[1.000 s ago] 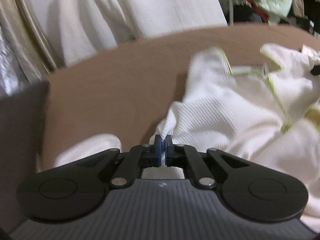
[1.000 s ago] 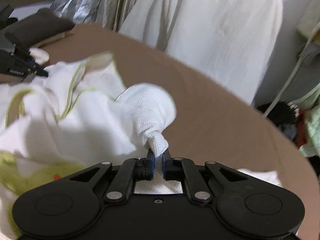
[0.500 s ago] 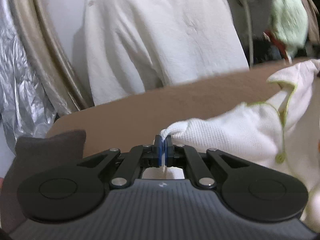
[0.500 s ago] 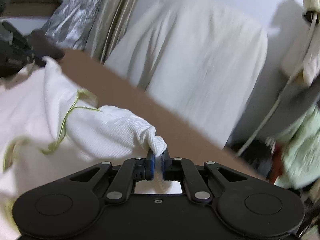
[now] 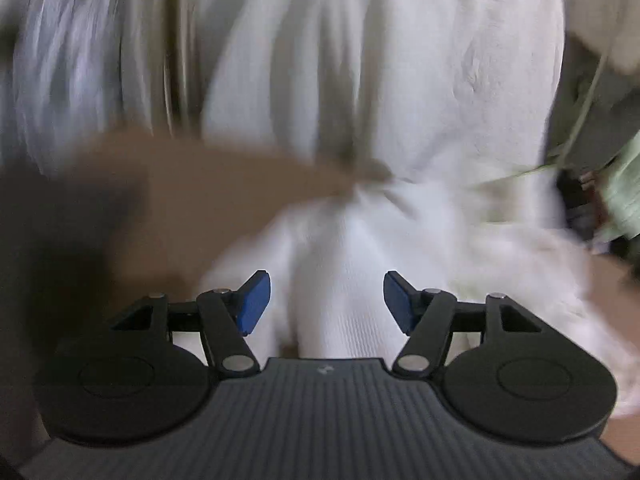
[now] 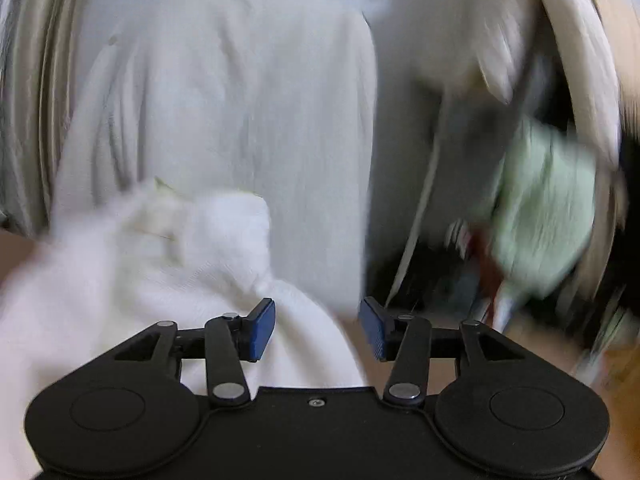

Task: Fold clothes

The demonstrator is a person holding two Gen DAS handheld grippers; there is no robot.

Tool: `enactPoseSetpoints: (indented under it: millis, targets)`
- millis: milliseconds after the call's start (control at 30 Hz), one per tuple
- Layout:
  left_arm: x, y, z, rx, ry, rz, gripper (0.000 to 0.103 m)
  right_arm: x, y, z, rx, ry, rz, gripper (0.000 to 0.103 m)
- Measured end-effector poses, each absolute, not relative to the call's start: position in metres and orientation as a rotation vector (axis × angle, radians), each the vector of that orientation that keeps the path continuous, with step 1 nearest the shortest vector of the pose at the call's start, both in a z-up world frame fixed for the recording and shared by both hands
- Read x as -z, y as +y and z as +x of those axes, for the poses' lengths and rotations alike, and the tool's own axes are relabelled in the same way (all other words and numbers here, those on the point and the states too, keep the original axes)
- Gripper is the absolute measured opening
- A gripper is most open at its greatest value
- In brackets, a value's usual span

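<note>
**White ribbed-knit garment heaped between two open tongs**

White ribbed-knit garment with thin yellow-green piping [image 5: 352,280] bunched on the brown counter [image 5: 208,200], directly ahead of the left tongs [image 5: 326,304] and rising between their blue pads [image 5: 252,304]. Left tongs spread wide, clamped on nothing. Right tongs [image 6: 318,328] likewise parted, empty, with the same cloth [image 6: 160,280] lying ahead and to their left side, one fold running under the left pad; bare counter showing past the right pad. Heap therefore sits between the two tools, straight in front of the left, off to the inner side of the right.

No clear long axis: rumpled mound, humped folds, edges lost in motion blur. Soft, fine-ribbed knit, limp, likely to slump and slide rather than hold a crease. Piping faintly visible toward the far edge of the counter.

Beyond the far edge: large draped white sheet [image 6: 240,120], pale curtain, mint-green cloth [image 6: 548,208] at far right.

Neither flat nor folded as it lies; stage not settled by this alone.
</note>
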State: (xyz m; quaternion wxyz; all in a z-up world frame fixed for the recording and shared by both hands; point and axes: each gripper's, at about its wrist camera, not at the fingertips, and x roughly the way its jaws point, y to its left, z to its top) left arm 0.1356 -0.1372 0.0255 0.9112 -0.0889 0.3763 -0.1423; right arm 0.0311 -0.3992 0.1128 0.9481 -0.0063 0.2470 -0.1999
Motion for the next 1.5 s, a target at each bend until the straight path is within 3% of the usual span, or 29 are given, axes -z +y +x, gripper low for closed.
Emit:
enactPoseSetpoints:
  millis: [200, 333, 467, 733, 1167, 1333, 1433, 1500]
  targets:
    - [0.027, -0.119, 0.058, 0.311, 0.847, -0.210, 0.062, -0.054, -0.382, -0.080, 0.181, 0.596, 0.148, 0.053]
    - [0.053, -0.110, 0.012, 0.321, 0.870, -0.194, 0.064, -0.015, -0.371, -0.155, 0.028, 0.653, 0.254, 0.065]
    - [0.070, -0.089, -0.004, 0.390, 0.911, -0.246, 0.064, -0.002, -0.365, -0.192, 0.071, 0.584, 0.392, 0.065]
    - [0.077, -0.073, -0.004, 0.438, 0.918, -0.349, 0.064, -0.002, -0.311, -0.181, 0.011, 0.590, 0.110, 0.065]
    - [0.073, -0.086, 0.013, 0.573, 0.856, -0.388, 0.063, -0.001, -0.300, -0.211, 0.112, 0.581, -0.177, 0.065]
    - [0.067, -0.112, 0.039, 0.547, 0.883, -0.289, 0.064, -0.018, -0.333, -0.228, 0.097, 0.561, -0.064, 0.068]
    - [0.076, -0.116, 0.040, 0.572, 0.894, -0.307, 0.078, -0.024, -0.360, -0.231, 0.105, 0.516, 0.112, 0.068]
    - [0.080, -0.118, 0.036, 0.597, 0.886, -0.297, 0.080, -0.024, -0.370, -0.230, 0.126, 0.493, 0.186, 0.068]
